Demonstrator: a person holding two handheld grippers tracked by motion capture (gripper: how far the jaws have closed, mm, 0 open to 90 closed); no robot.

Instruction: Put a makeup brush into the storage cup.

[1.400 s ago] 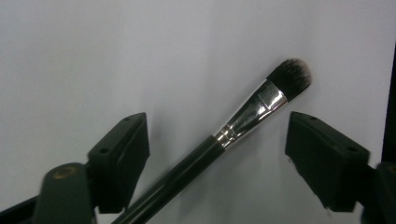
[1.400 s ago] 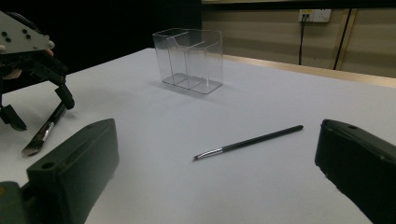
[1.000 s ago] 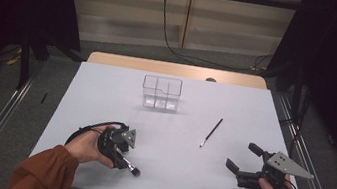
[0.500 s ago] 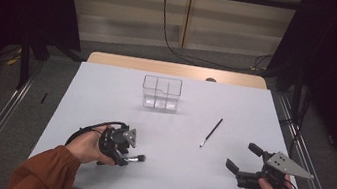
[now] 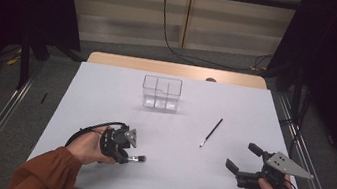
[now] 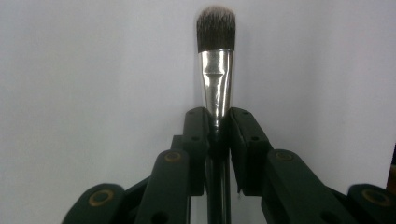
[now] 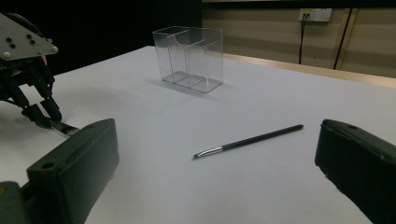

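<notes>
Now the left gripper (image 5: 123,154) is just finishing closing on the makeup brush (image 6: 215,60), bristles pointing to three o'clock, likely needing a lift toward the clear organizer (image 5: 161,93) at twelve o'clock, while the right gripper (image 5: 241,159) is waiting wide open.

Dim room, bright lit table (image 5: 106,90), soft shadows, slight blur, dark edges

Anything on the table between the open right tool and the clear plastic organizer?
Yes: a thin black brush lies between the right tool and the clear plastic organizer, seen in the right gripper view.
</notes>
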